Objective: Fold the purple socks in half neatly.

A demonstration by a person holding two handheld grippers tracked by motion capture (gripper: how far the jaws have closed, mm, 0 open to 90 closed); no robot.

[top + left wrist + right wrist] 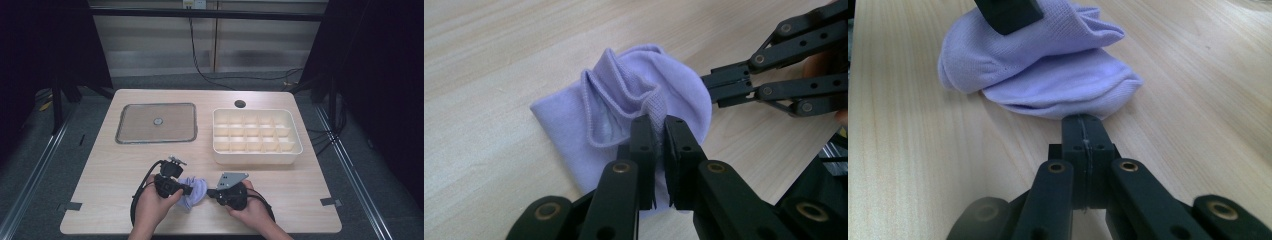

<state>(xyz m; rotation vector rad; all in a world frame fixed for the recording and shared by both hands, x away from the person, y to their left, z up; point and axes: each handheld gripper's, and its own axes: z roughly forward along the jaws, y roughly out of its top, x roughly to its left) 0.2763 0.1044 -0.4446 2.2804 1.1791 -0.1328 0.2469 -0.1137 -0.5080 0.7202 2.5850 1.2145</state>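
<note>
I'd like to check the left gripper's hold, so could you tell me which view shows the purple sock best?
The left gripper view: the purple sock lies close, its ribbed cuff pinched in the left gripper. The right gripper view shows its folded edge at the shut right gripper. In the high view it is a small patch.

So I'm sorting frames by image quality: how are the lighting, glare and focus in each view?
High view: table evenly lit, dark surround, soft overall; the metal tray shows dull sheen, no hard glare. Left gripper view: lilac sock sharp, ribbing readable, left gripper crisp, pinching a fold. Right gripper view: sock weave sharp, right gripper shut at its edge, near linkages blurred.
</note>
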